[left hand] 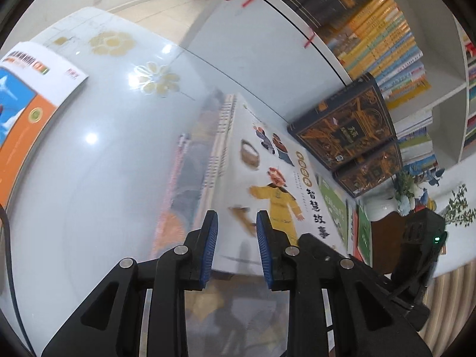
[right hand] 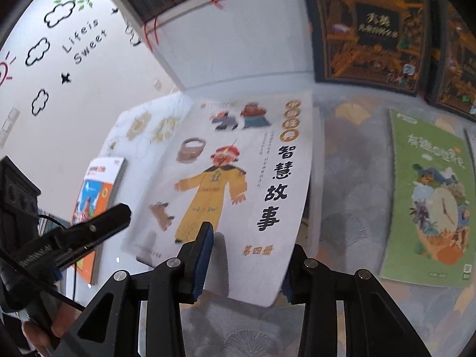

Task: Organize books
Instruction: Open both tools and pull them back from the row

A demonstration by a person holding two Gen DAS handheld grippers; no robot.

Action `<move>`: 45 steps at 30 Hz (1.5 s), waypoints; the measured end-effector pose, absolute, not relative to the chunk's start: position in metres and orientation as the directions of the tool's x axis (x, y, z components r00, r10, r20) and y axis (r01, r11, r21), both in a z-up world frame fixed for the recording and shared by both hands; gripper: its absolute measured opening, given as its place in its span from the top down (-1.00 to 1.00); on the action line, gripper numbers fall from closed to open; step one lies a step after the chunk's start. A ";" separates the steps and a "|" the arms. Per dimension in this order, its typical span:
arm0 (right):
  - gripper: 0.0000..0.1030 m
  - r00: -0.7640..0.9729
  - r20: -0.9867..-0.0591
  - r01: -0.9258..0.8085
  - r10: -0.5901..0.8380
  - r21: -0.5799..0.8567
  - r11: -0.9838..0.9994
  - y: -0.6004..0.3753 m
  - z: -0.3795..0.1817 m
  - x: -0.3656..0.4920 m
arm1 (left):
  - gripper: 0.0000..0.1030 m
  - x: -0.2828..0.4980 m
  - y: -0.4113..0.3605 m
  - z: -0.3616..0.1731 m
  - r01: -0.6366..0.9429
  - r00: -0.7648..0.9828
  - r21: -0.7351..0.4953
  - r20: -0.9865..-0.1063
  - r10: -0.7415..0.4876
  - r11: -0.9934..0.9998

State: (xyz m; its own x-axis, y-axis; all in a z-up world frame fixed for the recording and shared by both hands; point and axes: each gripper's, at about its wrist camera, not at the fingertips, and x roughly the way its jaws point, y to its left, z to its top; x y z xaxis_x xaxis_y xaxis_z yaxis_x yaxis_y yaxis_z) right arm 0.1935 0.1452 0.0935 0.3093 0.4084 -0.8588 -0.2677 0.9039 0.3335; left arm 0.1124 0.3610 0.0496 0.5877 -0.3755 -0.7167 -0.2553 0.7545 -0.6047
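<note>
Books lie across the glass table [left hand: 89, 178], the white storybook [right hand: 238, 178] with a yellow-robed figure sitting between both claws, left gripper [left hand: 235, 223] and right gripper [right hand: 250, 255] each narrowly parted, green book [right hand: 431, 196] at its three o'clock.

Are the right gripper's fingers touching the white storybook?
Cannot tell. In the right wrist view the right gripper straddles the white storybook; no contact or gap shows plainly.

Both the left gripper [left hand: 235, 223] and right gripper [right hand: 250, 255] point steeply downward, jaws slightly parted.
</note>
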 end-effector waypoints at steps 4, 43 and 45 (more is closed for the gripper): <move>0.07 0.275 -0.879 -0.251 0.391 0.327 0.911 0.144 0.082 0.189 | 0.53 0.099 0.361 0.054 -0.265 0.588 -0.559 -0.740 -0.328 0.786; -0.52 0.529 -0.845 -0.039 -0.075 -0.113 0.993 -0.213 0.145 -0.024 | -0.36 -0.004 -0.048 0.115 0.067 0.496 -0.068 -0.864 -0.092 0.995; -0.52 0.540 -0.841 -0.039 -0.038 -0.070 0.997 -0.227 0.149 -0.032 | -0.36 -0.007 -0.061 0.118 0.059 0.517 -0.070 -0.851 -0.090 0.996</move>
